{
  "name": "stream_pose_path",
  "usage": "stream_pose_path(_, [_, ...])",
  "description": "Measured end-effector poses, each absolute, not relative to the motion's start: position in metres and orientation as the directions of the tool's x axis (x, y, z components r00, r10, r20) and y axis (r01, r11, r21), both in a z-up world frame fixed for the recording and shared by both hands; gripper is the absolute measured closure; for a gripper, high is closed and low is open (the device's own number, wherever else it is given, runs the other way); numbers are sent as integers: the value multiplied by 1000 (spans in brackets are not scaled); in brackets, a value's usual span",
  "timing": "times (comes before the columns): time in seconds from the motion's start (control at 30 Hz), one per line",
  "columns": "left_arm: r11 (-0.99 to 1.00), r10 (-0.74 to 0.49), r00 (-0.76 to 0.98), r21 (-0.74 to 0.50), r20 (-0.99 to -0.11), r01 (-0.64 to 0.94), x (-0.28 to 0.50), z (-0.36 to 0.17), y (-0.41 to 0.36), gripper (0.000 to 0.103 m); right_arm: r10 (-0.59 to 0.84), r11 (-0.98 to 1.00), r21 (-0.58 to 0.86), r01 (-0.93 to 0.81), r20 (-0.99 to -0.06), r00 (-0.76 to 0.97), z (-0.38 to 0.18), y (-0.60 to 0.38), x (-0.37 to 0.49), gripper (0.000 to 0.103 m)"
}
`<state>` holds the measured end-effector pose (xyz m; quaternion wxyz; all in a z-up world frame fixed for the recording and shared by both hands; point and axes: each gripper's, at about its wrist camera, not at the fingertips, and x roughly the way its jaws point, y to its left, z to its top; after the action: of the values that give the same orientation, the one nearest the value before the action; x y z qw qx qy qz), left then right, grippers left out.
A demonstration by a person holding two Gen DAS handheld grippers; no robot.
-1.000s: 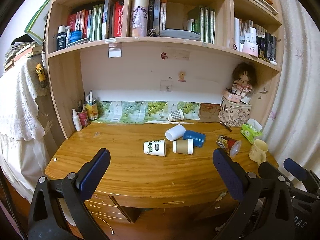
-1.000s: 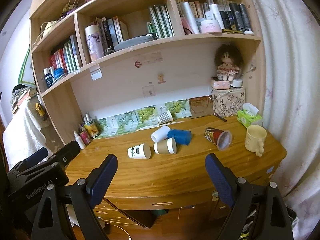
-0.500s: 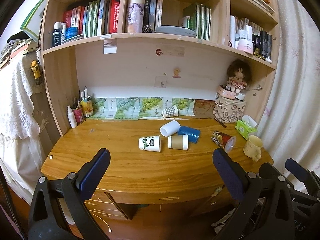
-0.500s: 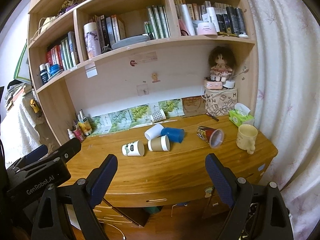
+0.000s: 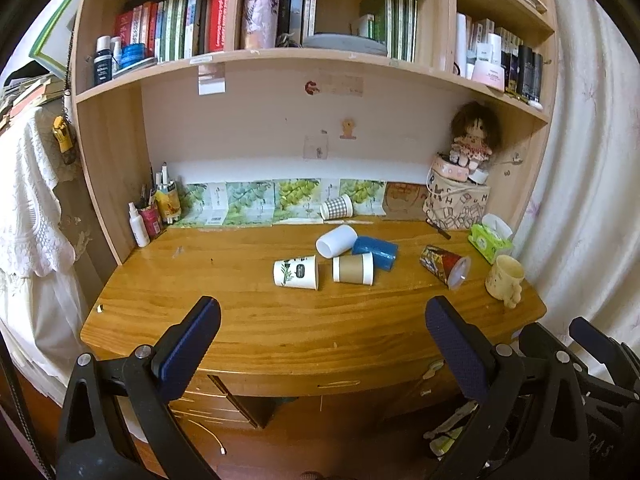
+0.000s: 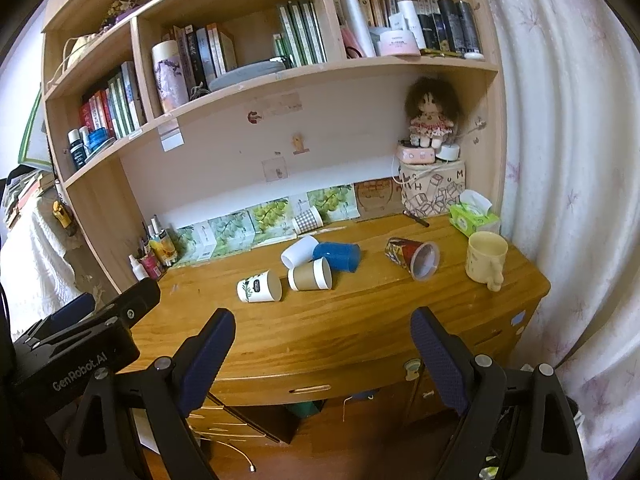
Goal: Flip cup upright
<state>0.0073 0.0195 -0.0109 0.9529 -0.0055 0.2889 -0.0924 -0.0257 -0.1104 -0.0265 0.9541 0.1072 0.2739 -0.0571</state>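
Left gripper (image 5: 320,316): jaws spread wide, holding nothing, short of the wooden desk (image 5: 240,320). Right gripper (image 6: 322,328): likewise wide apart and unladen.

Mid-desk, all on their sides: white leaf-print paper cup (image 5: 296,272); brown-sleeved paper cup (image 5: 353,269) just beside it; behind these, plain white cup (image 5: 336,241) and blue cup (image 5: 375,252), touching. Rightward, apart: patterned cup with clear lid (image 5: 444,266) (tilted), then a cream mug (image 5: 505,280), upright.

Back wall: checked cup (image 5: 337,207), lying down; green tissue pack (image 5: 490,239); doll (image 5: 474,140) on a box.
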Motion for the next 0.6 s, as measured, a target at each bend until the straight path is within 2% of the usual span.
stream_pose_path(0.6, [964, -225, 710, -47, -667, 261, 59, -40, 43, 1, -8, 908, 301, 291, -683, 730, -66, -102, 19, 13])
